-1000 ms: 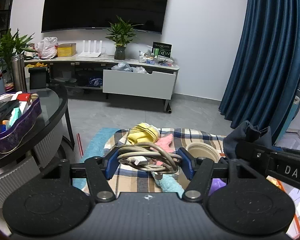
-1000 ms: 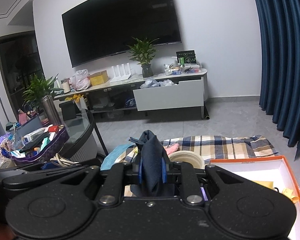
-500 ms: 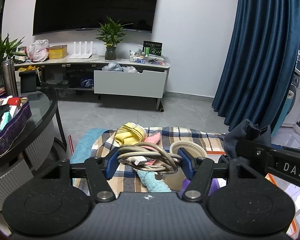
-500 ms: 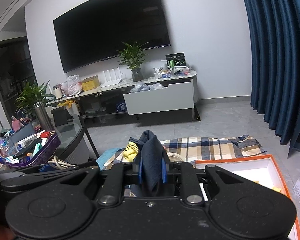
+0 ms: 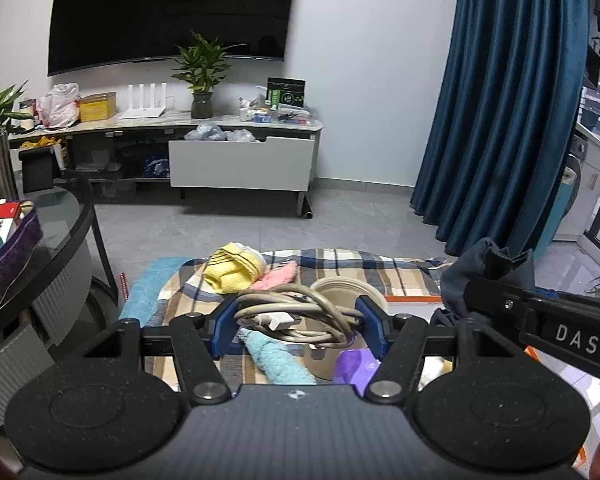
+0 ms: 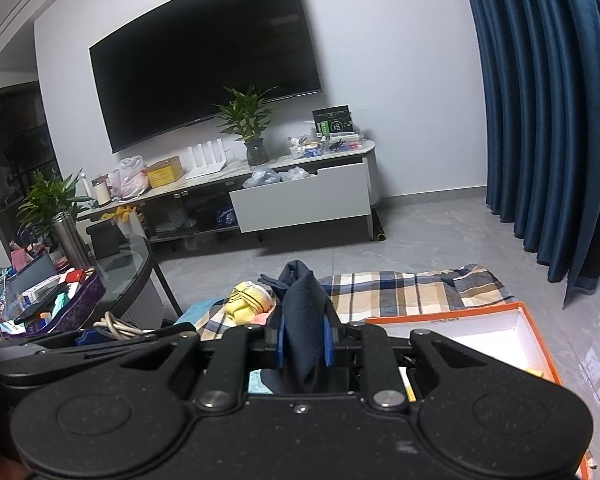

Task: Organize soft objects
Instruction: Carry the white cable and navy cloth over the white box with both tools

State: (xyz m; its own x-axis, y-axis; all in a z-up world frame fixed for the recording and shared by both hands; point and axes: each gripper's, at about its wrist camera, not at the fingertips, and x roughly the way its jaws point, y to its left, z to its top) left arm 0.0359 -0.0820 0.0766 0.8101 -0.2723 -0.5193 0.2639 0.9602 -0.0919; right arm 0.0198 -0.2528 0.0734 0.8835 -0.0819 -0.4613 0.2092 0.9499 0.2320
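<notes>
Here we see a plaid blanket (image 5: 384, 270) on grey floor (image 5: 228, 232); our left gripper (image 5: 298, 322) clamps a coiled cable (image 5: 296, 312), our right gripper (image 6: 304, 346) pinches a navy cloth (image 6: 302, 312) above it.

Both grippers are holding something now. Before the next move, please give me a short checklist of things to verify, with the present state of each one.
1. Left gripper grips the coiled cable: ok, the blue pads press on both sides of the bundle.
2. Right gripper grips the dark blue cloth: ok, jaws shut on it.
3. Cable ends tucked in: not ok, a white plug sticks out of the coil.
4. Orange box open for placing: ok, no lid on it and white floor showing.
5. Remaining soft items on the plaid blanket: not ok, yellow cloth and pink cloth lie there.
</notes>
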